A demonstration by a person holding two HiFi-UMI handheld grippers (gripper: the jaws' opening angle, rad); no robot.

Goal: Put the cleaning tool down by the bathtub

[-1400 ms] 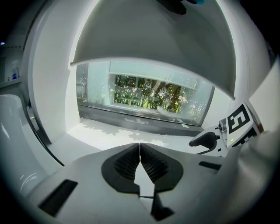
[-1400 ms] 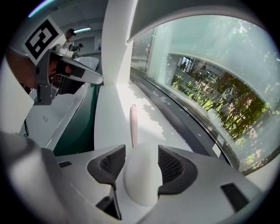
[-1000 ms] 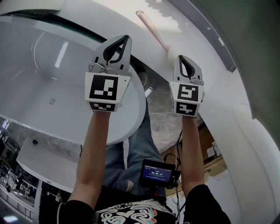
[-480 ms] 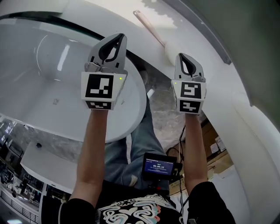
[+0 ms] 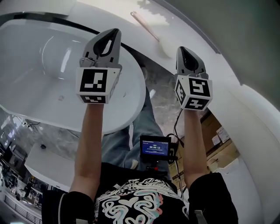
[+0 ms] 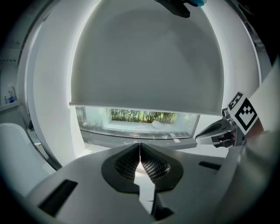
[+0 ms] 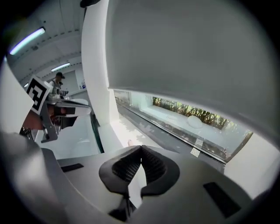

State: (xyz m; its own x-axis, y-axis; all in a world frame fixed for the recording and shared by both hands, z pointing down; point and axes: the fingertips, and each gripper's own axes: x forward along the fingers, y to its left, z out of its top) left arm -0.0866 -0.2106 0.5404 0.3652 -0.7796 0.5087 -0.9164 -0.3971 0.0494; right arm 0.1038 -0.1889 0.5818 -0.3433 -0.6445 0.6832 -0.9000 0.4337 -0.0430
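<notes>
Left claw (image 5: 113, 34), right claw (image 5: 182, 52) both pressed together, empty; cleaning tool (image 5: 148, 27) on ledge (image 5: 114, 15) beside bathtub (image 5: 26, 57)

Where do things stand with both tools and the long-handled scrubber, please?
Left tool shut, empty. Right tool shut, empty. Scrubber lying on ledge beside bathtub, clear of both. Nothing in the way.

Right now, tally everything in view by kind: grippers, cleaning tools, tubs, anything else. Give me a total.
Grippers: 2, the left gripper and the right gripper, both shut and empty
Cleaning tool: 1, lying on the white ledge beyond the tub
Bathtub: 1
Small screen: 1, at the person's waist
Total: 5
</notes>
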